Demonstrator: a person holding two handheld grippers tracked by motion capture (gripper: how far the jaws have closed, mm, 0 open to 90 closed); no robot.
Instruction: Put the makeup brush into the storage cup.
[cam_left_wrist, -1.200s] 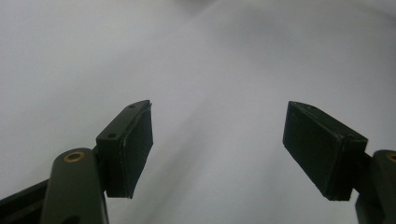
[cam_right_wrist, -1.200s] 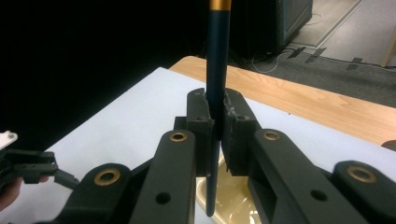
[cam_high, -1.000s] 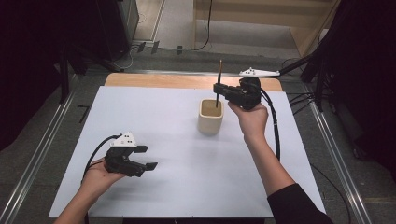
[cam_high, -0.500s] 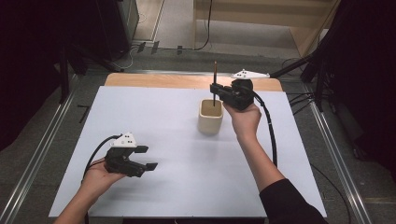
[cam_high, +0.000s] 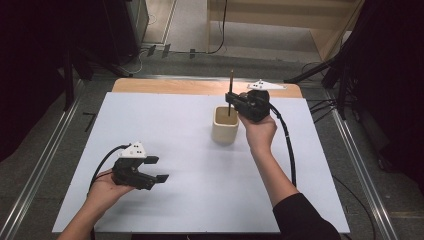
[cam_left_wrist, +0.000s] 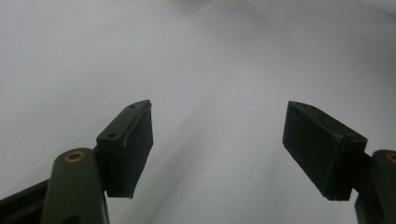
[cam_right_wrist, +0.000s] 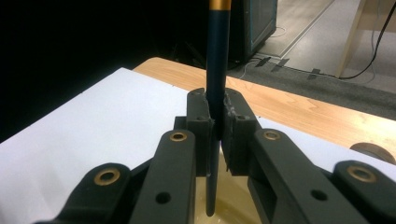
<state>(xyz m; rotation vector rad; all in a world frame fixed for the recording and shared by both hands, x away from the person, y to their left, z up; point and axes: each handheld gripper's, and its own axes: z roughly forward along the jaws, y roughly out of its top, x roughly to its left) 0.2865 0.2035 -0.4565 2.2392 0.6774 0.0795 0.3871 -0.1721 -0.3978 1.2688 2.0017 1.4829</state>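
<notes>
Counter centre: white counter (cam_high: 200, 200) lies bare between the hands.
Obstacle: cup (cam_high: 224, 125) stands mid-counter, with the pencil (cam_high: 230, 92) upright over its mouth.

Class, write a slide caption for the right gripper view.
Right gripper holds an upright pencil over the cream cup.

The left gripper (cam_high: 150, 175) is resting low near the table's front left corner, cradled in the left hand (cam_high: 107, 187), jaws standing wide apart and holding nothing. The right gripper (cam_high: 231, 99) is hovering toward the back edge, arm extended, jaws clamping tight.
</notes>
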